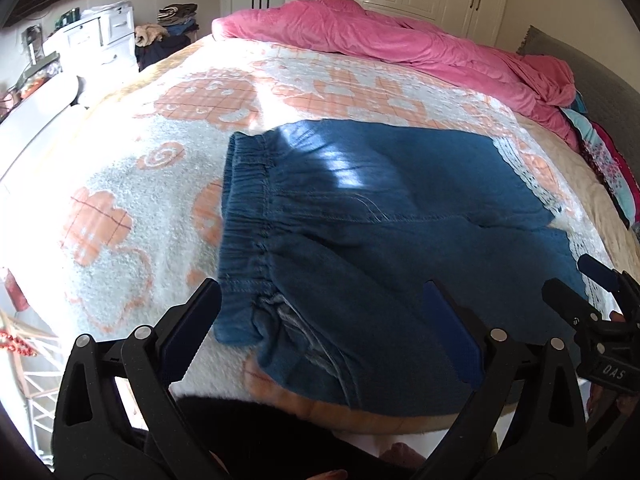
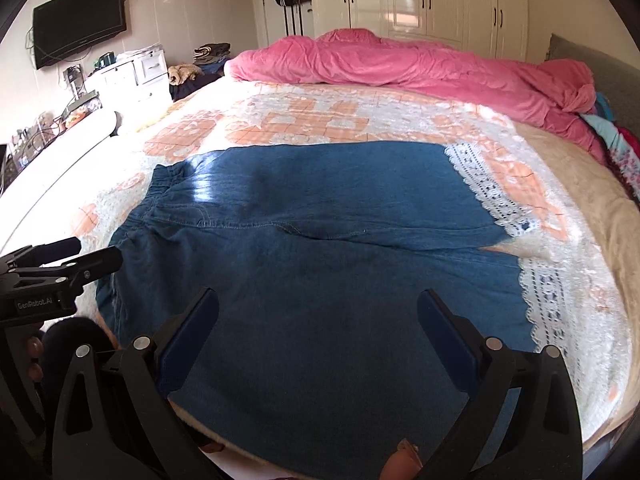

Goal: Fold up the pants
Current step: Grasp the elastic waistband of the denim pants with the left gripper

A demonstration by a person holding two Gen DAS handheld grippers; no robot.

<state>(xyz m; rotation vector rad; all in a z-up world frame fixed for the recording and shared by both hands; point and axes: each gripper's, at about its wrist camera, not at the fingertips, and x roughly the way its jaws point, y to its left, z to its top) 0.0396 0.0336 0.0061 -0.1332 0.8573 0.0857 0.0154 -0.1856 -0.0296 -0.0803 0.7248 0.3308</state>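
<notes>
— Black fingers of the left gripper (image 1: 320,328) stand wide apart, empty, above the waistband corner of the pants (image 1: 360,208), which lie flat on the blanket (image 1: 132,184).

— And the right wrist view?

— Right gripper (image 2: 318,336) also spread, holding nothing, over the near leg; lace hems (image 2: 548,304) point right.

— Handling?

— Soft, light, floppy denim, I'd judge. Pinch the thick elastic waistband (image 1: 248,208) and the hem, not mid-cloth.
</notes>
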